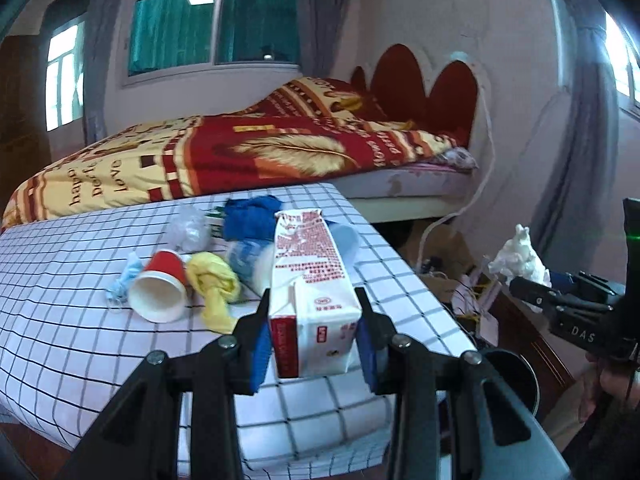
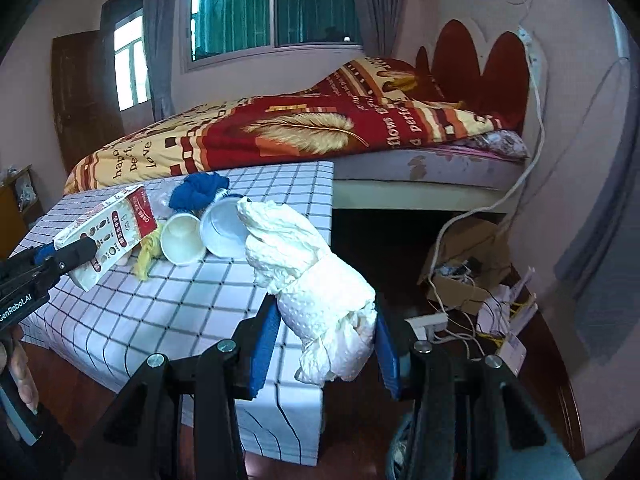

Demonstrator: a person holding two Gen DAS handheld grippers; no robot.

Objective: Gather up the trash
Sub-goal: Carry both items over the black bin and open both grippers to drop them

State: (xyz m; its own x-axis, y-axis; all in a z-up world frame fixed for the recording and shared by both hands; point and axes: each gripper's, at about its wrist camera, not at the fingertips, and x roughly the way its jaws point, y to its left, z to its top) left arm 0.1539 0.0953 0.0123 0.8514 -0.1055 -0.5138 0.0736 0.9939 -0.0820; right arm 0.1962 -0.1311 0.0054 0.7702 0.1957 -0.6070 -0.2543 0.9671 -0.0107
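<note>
A milk carton [image 1: 312, 292] is being gripped tight by the left gripper [image 1: 314, 344], centre frame. Crumpled white tissue [image 2: 320, 288] is being clamped by the right gripper [image 2: 326, 344], above the checked table [image 2: 160, 304].

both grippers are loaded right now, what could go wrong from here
1. The left gripper pinches only the bottom end of the milk carton; the long free end could swing or slip out.
2. The wad of paper towel in the right gripper is soft with loose ends, so it might sag or pull free.
3. The red paper cup lies on its side near the carton; a low sweep could roll it off the table.
</note>
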